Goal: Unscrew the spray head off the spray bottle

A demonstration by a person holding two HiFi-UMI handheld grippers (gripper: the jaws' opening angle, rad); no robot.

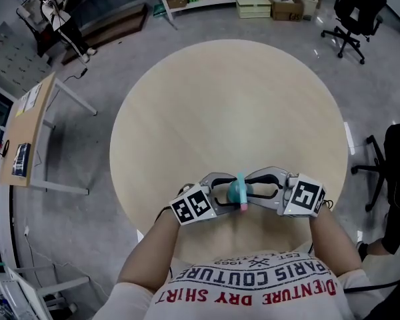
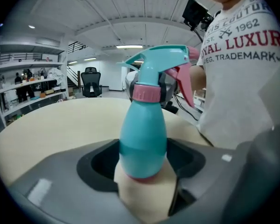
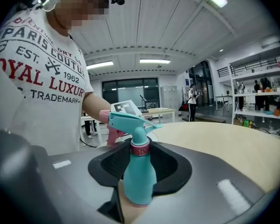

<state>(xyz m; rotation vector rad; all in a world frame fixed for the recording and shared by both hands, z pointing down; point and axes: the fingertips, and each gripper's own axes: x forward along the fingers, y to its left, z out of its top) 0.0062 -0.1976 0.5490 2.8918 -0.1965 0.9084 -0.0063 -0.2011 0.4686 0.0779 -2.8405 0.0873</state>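
A teal spray bottle [image 1: 238, 192] stands upright near the front edge of the round wooden table [image 1: 227, 112]. It has a teal spray head [image 2: 161, 59], a pink collar [image 2: 145, 93] and a pink trigger [image 2: 185, 85]. My left gripper [image 1: 228, 191] comes in from the left and is shut on the bottle's wide body [image 2: 142, 143]. My right gripper [image 1: 252, 189] comes in from the right, and its jaws close round the bottle [image 3: 139, 181] below the pink collar [image 3: 140, 149]. The spray head [image 3: 130, 120] rises above both sets of jaws.
The person's torso is right behind the bottle at the table edge. Beyond the table are a black office chair [image 1: 357, 12], a shelf with boxes [image 1: 253, 2], a desk [image 1: 27, 132] at the left and a person [image 1: 63, 22] at the far left.
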